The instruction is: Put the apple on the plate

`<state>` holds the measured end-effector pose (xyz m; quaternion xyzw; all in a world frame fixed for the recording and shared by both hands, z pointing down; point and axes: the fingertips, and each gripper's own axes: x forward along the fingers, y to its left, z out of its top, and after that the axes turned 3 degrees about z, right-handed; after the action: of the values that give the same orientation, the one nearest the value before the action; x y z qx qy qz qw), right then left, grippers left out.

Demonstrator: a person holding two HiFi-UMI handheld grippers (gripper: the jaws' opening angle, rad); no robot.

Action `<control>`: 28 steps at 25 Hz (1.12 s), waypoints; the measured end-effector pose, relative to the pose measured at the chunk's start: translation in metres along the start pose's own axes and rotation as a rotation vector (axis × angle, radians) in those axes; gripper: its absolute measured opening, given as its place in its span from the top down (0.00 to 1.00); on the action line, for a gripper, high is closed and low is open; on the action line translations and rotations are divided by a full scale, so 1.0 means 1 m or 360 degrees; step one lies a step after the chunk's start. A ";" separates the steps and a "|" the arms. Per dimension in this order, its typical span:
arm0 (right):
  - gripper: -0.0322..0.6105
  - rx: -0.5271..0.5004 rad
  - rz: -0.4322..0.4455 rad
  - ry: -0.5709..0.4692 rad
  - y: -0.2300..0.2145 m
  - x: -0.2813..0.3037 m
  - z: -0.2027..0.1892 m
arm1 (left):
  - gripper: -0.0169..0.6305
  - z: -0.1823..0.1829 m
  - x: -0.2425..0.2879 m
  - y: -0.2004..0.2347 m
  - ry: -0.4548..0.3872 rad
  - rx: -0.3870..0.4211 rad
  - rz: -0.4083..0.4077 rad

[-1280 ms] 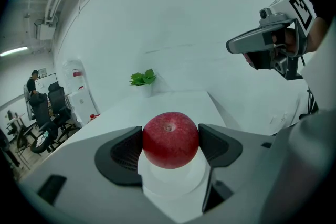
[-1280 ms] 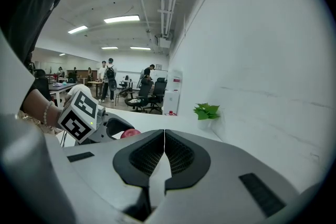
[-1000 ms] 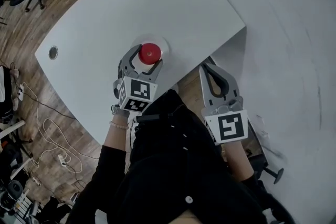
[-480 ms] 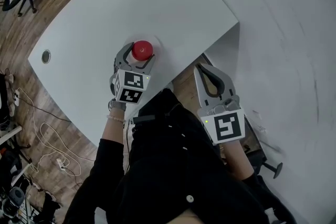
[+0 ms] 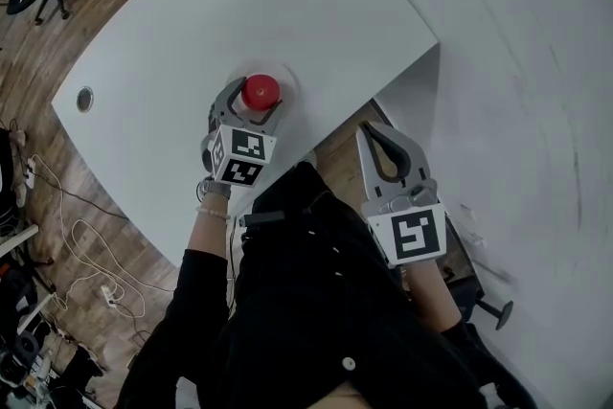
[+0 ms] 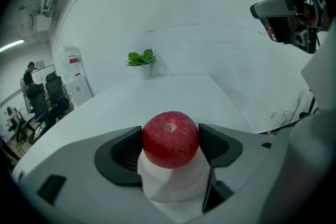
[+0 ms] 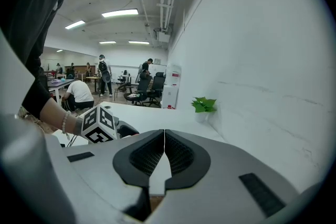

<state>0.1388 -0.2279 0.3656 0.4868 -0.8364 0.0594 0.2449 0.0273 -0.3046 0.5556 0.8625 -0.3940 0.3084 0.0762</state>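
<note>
**Head view.** The left gripper reaches over the near part of the white table. Its jaws are closed on the red apple. The apple sits over a pale round plate that barely stands out from the tabletop, and we cannot tell whether the fruit rests on it yet. The right gripper hangs off the table's near right edge, beside the person's dark clothing.

**Left gripper view.** The ribbed black pads press the apple at its widest girth, one on each side, with the stem dimple up. The skin is smooth, glossy and finely speckled. We judge the fruit firm, fairly light, round enough to roll and liable to bruise. A hold across the middle with a modest squeeze suits it. A small leafy plant stands at the table's far edge.

**Right gripper view.** The jaws meet tip to tip, with nothing between them.
</note>
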 end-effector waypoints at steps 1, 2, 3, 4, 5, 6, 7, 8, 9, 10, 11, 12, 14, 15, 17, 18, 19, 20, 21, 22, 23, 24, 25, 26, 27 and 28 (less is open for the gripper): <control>0.89 -0.0005 0.0005 -0.0004 0.001 0.001 0.001 | 0.43 -0.001 -0.001 0.001 0.0000 -0.0008 -0.0001; 0.89 -0.0008 0.0008 -0.0010 0.001 0.002 0.002 | 0.43 -0.001 -0.002 0.002 -0.0002 -0.0027 -0.0002; 0.89 -0.0009 0.0010 -0.0014 0.002 0.002 0.003 | 0.43 -0.002 -0.002 0.003 -0.0004 -0.0052 -0.0001; 0.89 -0.0009 0.0012 -0.0017 0.003 0.003 0.003 | 0.43 -0.002 -0.002 0.004 -0.0005 -0.0077 0.0001; 0.89 -0.0007 0.0014 -0.0018 0.003 0.003 0.003 | 0.43 -0.002 -0.002 0.004 -0.0005 -0.0098 0.0005; 0.89 -0.0005 0.0015 -0.0016 0.003 0.003 0.003 | 0.43 -0.002 -0.002 0.005 -0.0005 -0.0112 0.0010; 0.89 -0.0005 0.0015 -0.0013 0.003 0.003 0.002 | 0.43 -0.002 -0.001 0.005 -0.0004 -0.0121 0.0015; 0.89 -0.0005 0.0015 -0.0008 0.004 0.003 0.002 | 0.43 -0.002 -0.001 0.005 -0.0003 -0.0130 0.0018; 0.89 -0.0007 0.0015 -0.0003 0.004 0.002 0.002 | 0.43 -0.001 -0.002 0.005 -0.0003 -0.0143 0.0016; 0.89 -0.0008 0.0015 0.0000 0.004 0.002 0.002 | 0.43 -0.001 -0.003 0.005 -0.0006 -0.0162 0.0007; 0.89 -0.0011 0.0016 0.0003 0.004 0.001 0.001 | 0.43 0.000 -0.004 0.004 -0.0013 -0.0184 -0.0006; 0.89 -0.0015 0.0017 0.0005 0.004 0.001 0.001 | 0.43 0.002 -0.005 0.004 -0.0025 -0.0206 -0.0020; 0.89 -0.0016 0.0024 0.0009 0.004 0.002 0.000 | 0.43 0.008 -0.007 0.006 -0.0043 -0.0235 -0.0039; 0.89 -0.0014 0.0028 0.0009 0.005 0.003 0.000 | 0.43 0.010 -0.008 0.007 -0.0046 -0.0244 -0.0042; 0.89 -0.0015 0.0037 0.0007 0.005 0.004 0.000 | 0.43 0.011 -0.010 0.008 -0.0047 -0.0256 -0.0042; 0.89 -0.0017 0.0041 0.0004 0.006 0.004 0.001 | 0.43 0.012 -0.012 0.008 -0.0049 -0.0256 -0.0041; 0.89 -0.0018 0.0044 0.0000 0.007 0.005 0.002 | 0.43 0.013 -0.015 0.008 -0.0053 -0.0255 -0.0040; 0.89 -0.0017 0.0049 -0.0004 0.009 0.005 0.003 | 0.43 0.013 -0.018 0.008 -0.0060 -0.0255 -0.0037; 0.89 -0.0017 0.0054 -0.0009 0.010 0.006 0.004 | 0.43 0.015 -0.020 0.009 -0.0069 -0.0261 -0.0031; 0.89 -0.0020 0.0061 -0.0016 0.010 0.007 0.004 | 0.43 0.016 -0.023 0.011 -0.0081 -0.0268 -0.0020; 0.89 -0.0023 0.0069 -0.0024 0.010 0.008 0.005 | 0.43 0.019 -0.026 0.013 -0.0097 -0.0277 -0.0004; 0.89 -0.0027 0.0077 -0.0029 0.011 0.009 0.006 | 0.43 0.022 -0.029 0.015 -0.0117 -0.0288 0.0014; 0.89 -0.0031 0.0086 -0.0034 0.011 0.010 0.007 | 0.43 0.025 -0.033 0.018 -0.0140 -0.0305 0.0033; 0.89 -0.0036 0.0095 -0.0038 0.011 0.011 0.008 | 0.43 0.029 -0.038 0.021 -0.0164 -0.0325 0.0051; 0.89 -0.0041 0.0104 -0.0042 0.012 0.012 0.010 | 0.43 0.032 -0.043 0.025 -0.0187 -0.0346 0.0070; 0.89 -0.0047 0.0113 -0.0047 0.013 0.013 0.011 | 0.43 0.035 -0.049 0.028 -0.0208 -0.0366 0.0090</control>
<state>0.1190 -0.2349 0.3632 0.4538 -0.8575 0.0484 0.2375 -0.0007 -0.3057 0.4955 0.8549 -0.4549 0.2064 0.1401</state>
